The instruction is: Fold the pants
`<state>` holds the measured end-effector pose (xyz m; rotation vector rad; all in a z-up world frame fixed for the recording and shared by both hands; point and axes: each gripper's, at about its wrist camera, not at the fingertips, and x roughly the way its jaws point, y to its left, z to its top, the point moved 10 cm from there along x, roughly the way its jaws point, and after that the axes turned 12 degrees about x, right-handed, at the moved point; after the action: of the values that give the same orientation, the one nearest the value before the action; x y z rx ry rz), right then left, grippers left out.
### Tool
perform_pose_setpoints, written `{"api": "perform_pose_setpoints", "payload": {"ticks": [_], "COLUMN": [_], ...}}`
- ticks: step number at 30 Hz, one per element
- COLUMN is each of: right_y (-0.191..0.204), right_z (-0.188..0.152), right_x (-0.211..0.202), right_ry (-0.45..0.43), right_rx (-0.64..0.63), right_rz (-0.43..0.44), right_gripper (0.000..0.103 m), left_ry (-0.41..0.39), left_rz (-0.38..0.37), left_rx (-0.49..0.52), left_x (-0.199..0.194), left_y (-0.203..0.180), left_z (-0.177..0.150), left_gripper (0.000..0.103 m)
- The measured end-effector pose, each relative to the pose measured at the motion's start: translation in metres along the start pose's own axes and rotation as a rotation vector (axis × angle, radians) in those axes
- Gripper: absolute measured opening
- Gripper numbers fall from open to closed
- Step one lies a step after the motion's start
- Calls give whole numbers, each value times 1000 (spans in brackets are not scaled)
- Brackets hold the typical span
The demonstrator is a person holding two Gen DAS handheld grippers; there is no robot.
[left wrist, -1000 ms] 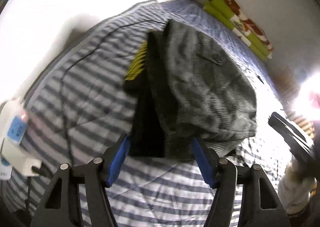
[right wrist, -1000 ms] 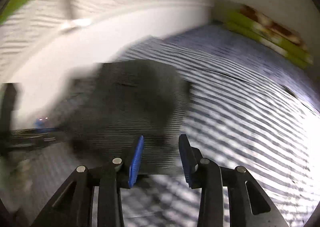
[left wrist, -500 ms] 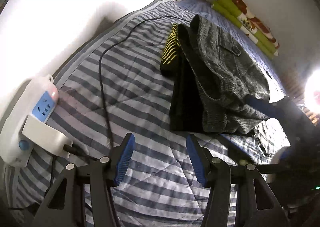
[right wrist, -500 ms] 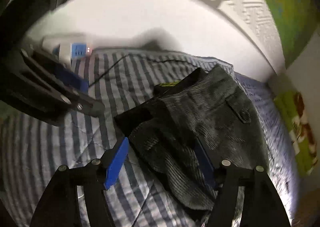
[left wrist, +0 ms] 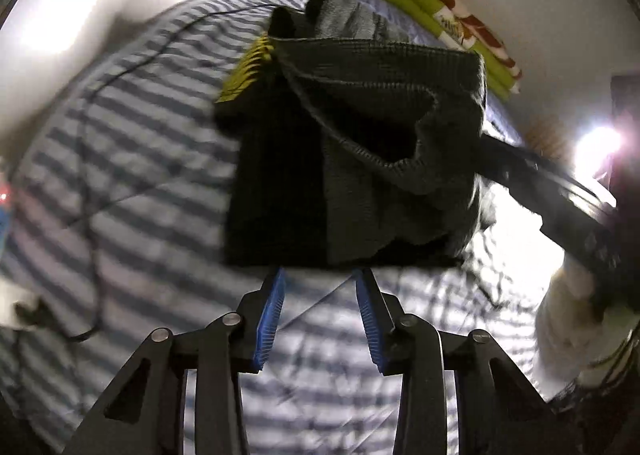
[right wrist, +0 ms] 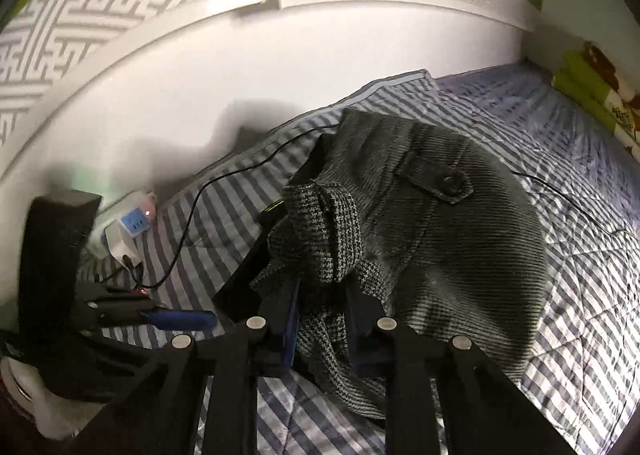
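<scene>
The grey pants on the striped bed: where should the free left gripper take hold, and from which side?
Probably the loose near hem of the grey pants, approached low from the bed's near edge. That edge faces the open left gripper, lies flat on the striped quilt and looks thin enough to pinch. The right gripper already clamps a bunched fold, so this adds a second hold.

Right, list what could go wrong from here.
1. The right gripper pinches only a bunched edge of the pants; that cloth may slip free.
2. The pants lie on a black garment, which might get dragged along.
3. The black cable runs close by and could snag.
</scene>
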<state>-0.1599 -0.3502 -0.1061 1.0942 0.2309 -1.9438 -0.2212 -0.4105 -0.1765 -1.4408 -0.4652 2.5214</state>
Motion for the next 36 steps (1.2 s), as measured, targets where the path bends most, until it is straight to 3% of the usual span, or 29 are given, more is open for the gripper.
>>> {"api": "perform_pose_setpoints", "payload": {"ticks": [5, 6, 7, 12, 15, 16, 18, 19, 21, 22, 24, 26, 28, 30, 31, 33, 36], "right_y": [-8, -10, -11, -16, -9, -5, 7, 16, 36, 46, 56, 61, 50, 24, 8, -42, -91], "right_z": [3, 4, 5, 13, 19, 21, 20, 16, -2, -16, -27, -30, -27, -16, -10, 2, 6], "right_x": [-2, -3, -4, -19, -32, -35, -30, -21, 10, 28, 33, 16, -15, -45, -53, -57, -46], "right_ry": [-7, -12, -15, -30, -37, -41, -31, -9, 87, 151, 182, 168, 132, 38, -13, -78, -74], "right_rx": [57, 66, 72, 93, 122, 127, 140, 147, 129, 104, 82, 72, 123, 172, 202, 290, 429], "right_rz": [23, 24, 25, 43, 97, 117, 165, 192, 207, 189, 200, 269, 370, 401, 367, 217, 86], "right_gripper": [18, 18, 18, 17, 17, 17, 17, 20, 28, 28, 28, 28, 33, 35, 35, 35, 35], "left_ry": [18, 10, 9, -82, -150, -154, -116, -51, 56, 66, 22, -31, -96, -143, -173, -190, -146], "left_rz": [33, 46, 45, 126, 160, 208, 270, 266, 283, 288, 268, 279, 287, 270, 247, 257, 267], "left_rx": [-5, 4, 21, 99, 158, 191, 184, 126, 24, -28, -59, -51, -22, 1, 23, 72, 129], "left_x": [29, 30, 30, -5, -44, -53, -53, -40, -24, -24, -36, -58, -83, -98, -104, -101, -68], "left_y": [-8, -10, -15, -29, -30, -24, 0, 19, 51, 64, 71, 71, 61, 49, 36, 19, 2], "left_z": [10, 11, 12, 31, 44, 44, 39, 27, 6, -1, -5, -4, 5, 19, 31, 53, 81], "left_gripper": [50, 42, 19, 13, 13, 13, 13, 19, 22, 24, 24, 24, 24, 24, 24, 24, 24]}}
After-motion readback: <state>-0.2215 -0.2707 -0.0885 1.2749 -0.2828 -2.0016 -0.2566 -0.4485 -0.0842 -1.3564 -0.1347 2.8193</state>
